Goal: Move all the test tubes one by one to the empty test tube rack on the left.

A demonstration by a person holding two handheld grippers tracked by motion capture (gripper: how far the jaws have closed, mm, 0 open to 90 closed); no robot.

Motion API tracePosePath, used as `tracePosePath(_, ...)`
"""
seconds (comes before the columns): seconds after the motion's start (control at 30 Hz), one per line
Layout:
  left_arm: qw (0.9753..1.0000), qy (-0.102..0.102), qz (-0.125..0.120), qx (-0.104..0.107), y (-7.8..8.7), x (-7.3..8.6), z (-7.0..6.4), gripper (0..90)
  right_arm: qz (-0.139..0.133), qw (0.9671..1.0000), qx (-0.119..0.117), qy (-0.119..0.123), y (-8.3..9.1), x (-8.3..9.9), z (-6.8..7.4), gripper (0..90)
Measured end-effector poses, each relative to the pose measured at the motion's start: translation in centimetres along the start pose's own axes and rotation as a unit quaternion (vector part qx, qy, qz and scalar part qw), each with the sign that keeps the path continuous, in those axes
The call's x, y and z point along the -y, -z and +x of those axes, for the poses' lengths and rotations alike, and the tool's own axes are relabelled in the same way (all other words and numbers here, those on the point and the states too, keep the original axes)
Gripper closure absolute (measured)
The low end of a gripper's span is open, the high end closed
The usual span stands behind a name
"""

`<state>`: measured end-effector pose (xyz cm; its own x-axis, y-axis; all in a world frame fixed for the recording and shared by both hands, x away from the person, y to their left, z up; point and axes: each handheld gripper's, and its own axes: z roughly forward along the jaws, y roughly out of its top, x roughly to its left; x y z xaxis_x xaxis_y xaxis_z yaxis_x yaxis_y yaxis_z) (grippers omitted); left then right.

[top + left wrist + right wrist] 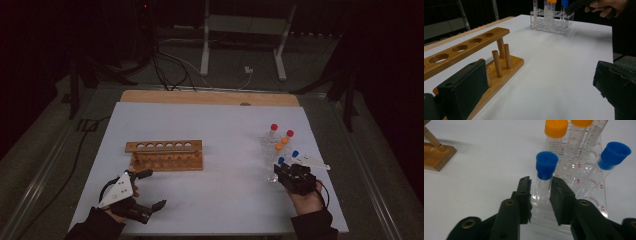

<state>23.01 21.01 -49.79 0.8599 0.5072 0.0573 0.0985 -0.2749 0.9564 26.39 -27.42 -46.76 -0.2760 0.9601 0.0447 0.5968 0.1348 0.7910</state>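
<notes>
The right gripper (541,192) is closing its jaws around a blue-capped tube (544,176) standing in the clear acrylic rack (596,202); whether the pads are gripping is hard to tell. The left gripper (150,191) is resting wide open beside the wooden rack (165,154), partly cut off.

Dim high view with black surroundings; both gripper views are brighter, soft-shadowed, blurred up close.
</notes>
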Motion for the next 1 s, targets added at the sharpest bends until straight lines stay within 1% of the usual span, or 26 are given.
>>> tracePosePath(0.17,1.0,0.001,0.0,0.001,0.0,0.0,0.0,0.4,0.001,1.0,0.006,0.002,-0.2,-0.1,0.1,73.0)
tracePosePath(0.2,1.0,0.001,0.0,0.0,0.0,0.0,0.0,0.5,0.0,0.9999,0.011,0.008,-0.4,-0.1,0.2,74.9)
tracePosePath(0.27,1.0,0.001,0.001,0.0,0.1,0.0,0.0,0.5,0.0,0.9997,0.019,0.013,-0.4,-0.1,0.4,75.9)
tracePosePath(0.5,1.0,0.0,0.0,0.0,0.1,0.0,0.0,0.5,-0.002,0.9997,0.018,0.015,-0.2,-0.2,0.4,76.6)
tracePosePath(0.73,1.0,0.0,0.0,-0.001,0.1,0.0,0.0,0.5,-0.026,0.9994,0.017,0.018,1.1,-0.8,0.4,76.6)
tracePosePath(0.9,1.0,0.0,0.0,-0.001,0.1,0.0,0.0,0.5,-0.037,0.9987,0.021,0.027,1.8,-1.2,0.7,76.7)
tracePosePath(1.0,1.0,0.001,0.001,-0.001,0.1,0.0,0.0,0.5,-0.047,0.9979,0.025,0.037,2.4,-1.5,1.0,76.7)
